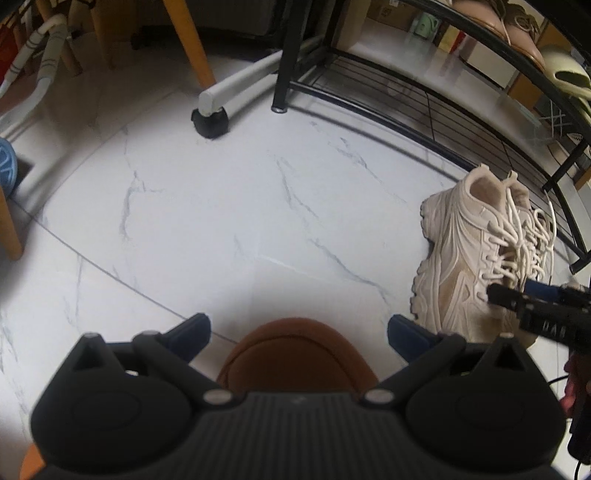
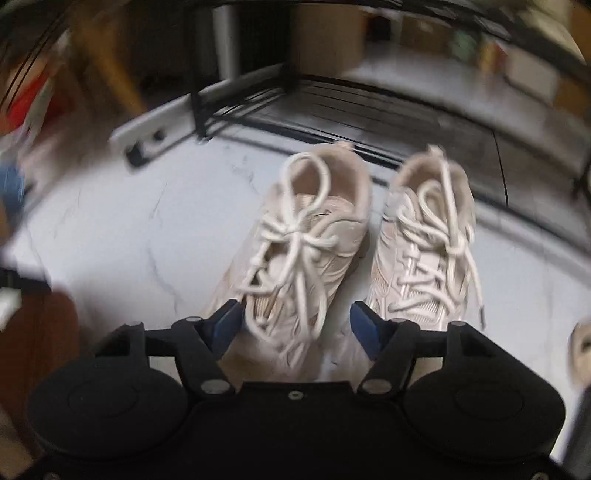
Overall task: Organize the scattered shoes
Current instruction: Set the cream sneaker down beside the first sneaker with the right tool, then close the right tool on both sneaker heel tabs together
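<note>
Two cream lace-up sneakers stand side by side on the white marble floor before a black wire shoe rack (image 2: 369, 110). In the right wrist view the left sneaker (image 2: 295, 258) lies between my right gripper's (image 2: 297, 323) open blue fingers, and the right sneaker (image 2: 424, 251) is just outside the right finger. The view is blurred. In the left wrist view the sneaker pair (image 1: 480, 251) sits at the right, with the right gripper (image 1: 532, 299) over its toes. My left gripper (image 1: 299, 330) is open above a brown shoe toe (image 1: 295, 354), touching nothing.
The rack's (image 1: 424, 110) upper shelf holds a pink shoe (image 1: 509, 29) and a pale yellow slipper (image 1: 569, 74). A white bar on a black caster (image 1: 210, 122), orange wooden chair legs (image 1: 192, 40) and a blue object (image 1: 7, 166) stand to the left.
</note>
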`<state>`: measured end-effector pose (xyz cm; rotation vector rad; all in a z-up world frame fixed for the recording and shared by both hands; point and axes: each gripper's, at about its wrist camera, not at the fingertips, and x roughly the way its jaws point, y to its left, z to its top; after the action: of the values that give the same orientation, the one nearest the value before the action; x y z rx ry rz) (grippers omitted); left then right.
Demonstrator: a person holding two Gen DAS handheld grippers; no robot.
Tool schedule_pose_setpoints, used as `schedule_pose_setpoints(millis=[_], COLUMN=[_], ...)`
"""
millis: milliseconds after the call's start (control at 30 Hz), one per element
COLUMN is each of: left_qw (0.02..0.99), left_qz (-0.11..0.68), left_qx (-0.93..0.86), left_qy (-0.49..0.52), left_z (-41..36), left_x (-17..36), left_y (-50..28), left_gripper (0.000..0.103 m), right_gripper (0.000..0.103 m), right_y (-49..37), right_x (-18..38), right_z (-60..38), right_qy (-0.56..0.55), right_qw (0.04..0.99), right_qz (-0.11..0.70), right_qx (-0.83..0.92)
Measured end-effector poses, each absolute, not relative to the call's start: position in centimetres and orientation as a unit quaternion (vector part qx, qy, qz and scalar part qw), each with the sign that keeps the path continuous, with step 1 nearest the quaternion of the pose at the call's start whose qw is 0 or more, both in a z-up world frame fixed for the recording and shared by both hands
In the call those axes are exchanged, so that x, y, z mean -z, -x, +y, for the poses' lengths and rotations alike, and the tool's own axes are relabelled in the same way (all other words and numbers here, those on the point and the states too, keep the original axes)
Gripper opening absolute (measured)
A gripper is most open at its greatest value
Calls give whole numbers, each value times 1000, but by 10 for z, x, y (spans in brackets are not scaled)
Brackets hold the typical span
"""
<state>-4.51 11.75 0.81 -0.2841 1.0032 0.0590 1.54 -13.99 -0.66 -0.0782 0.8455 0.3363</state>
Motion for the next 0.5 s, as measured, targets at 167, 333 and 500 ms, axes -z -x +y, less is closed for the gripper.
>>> schedule_pose_setpoints(millis=[167,333,500], left_qw=[866,867,866], left_qz=[481,479,480], left_qx=[-30,-31,-29], left_qy=[135,135,135], left_z=[117,118,117], left_x=[-7,-8,-8], left_y=[45,45,45], left_gripper=[102,102,102], right_gripper=[46,56,73], right_y=[-28,-27,-16], right_x=[9,16,3], right_z=[-130,-121,-129], right_qy=[54,107,107], right_qw=[910,925,930], right_qz=[389,350,334], right_qx=[-132,-103,-110])
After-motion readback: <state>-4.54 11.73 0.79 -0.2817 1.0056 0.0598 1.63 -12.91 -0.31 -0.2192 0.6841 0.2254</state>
